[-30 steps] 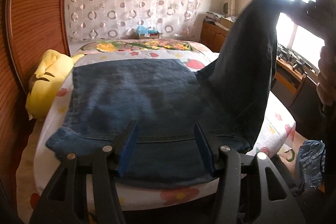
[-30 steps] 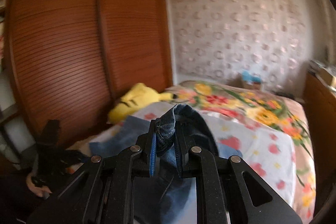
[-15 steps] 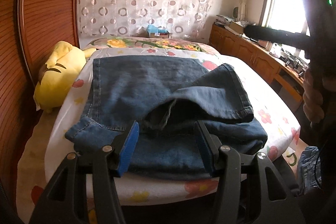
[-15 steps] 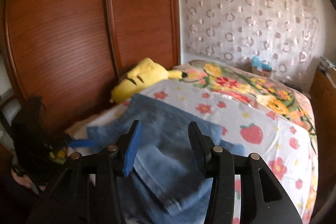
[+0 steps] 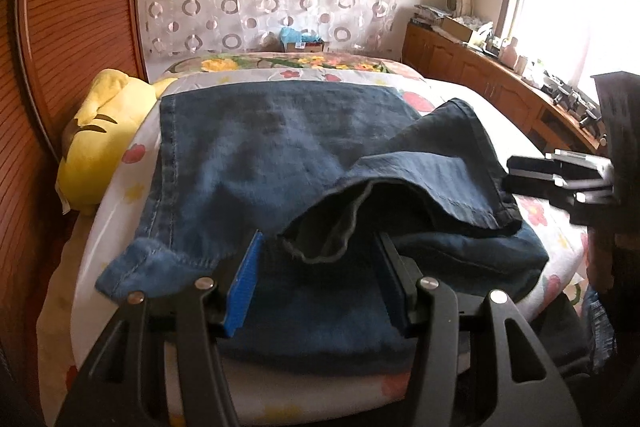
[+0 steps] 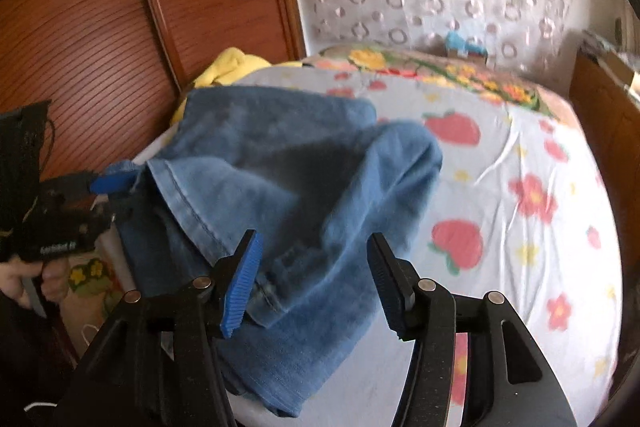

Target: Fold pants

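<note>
Dark blue jeans (image 5: 260, 155) lie on the bed, with one leg folded back loosely over the rest and its hem (image 5: 472, 187) bunched up. In the left wrist view my left gripper (image 5: 320, 247) hovers open above the near edge of the jeans, gripping nothing. My right gripper (image 6: 313, 243) hangs over the folded leg (image 6: 280, 155) with its jaws opening; the denim lies below them, unpinched. Each gripper shows in the other's view: the right gripper (image 5: 560, 175) at the right edge, the left gripper (image 6: 108, 183) at the left, held by a hand (image 6: 24, 283).
The bed (image 5: 460, 99) has a white flowered sheet. A yellow plush toy (image 5: 100, 131) lies at its left side against a wooden wardrobe (image 5: 72, 27). Low cabinets (image 5: 480, 75) run under the window. More denim (image 5: 600, 327) lies on the floor at right.
The right gripper held the leg hem up high, then opened and let it fall onto the jeans, and has sunk towards the bed. The left gripper moved slightly closer, still open.
</note>
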A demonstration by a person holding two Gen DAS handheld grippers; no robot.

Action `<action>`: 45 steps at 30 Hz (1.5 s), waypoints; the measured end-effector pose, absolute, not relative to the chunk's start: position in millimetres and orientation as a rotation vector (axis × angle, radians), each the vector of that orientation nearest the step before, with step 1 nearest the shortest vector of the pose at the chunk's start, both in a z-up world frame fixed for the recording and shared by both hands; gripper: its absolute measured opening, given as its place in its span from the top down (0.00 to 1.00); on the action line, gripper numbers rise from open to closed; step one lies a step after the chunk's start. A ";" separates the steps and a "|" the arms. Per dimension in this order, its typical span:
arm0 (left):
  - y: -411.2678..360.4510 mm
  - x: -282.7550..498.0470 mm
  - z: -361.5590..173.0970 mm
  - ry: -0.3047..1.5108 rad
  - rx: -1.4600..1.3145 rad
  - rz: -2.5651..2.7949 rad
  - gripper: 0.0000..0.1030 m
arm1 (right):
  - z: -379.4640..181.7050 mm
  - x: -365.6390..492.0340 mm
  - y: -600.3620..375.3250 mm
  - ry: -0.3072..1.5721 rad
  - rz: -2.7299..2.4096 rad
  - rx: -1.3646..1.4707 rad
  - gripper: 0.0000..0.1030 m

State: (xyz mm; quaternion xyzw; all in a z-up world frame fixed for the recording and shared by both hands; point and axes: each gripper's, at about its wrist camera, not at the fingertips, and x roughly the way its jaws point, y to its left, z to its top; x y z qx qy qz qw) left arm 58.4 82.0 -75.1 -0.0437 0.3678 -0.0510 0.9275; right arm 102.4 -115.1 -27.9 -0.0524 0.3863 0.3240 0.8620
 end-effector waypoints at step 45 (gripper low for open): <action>136.6 27.1 -43.3 0.670 -0.201 -0.134 0.98 | 35.8 196.7 72.0 0.807 0.907 -0.165 0.99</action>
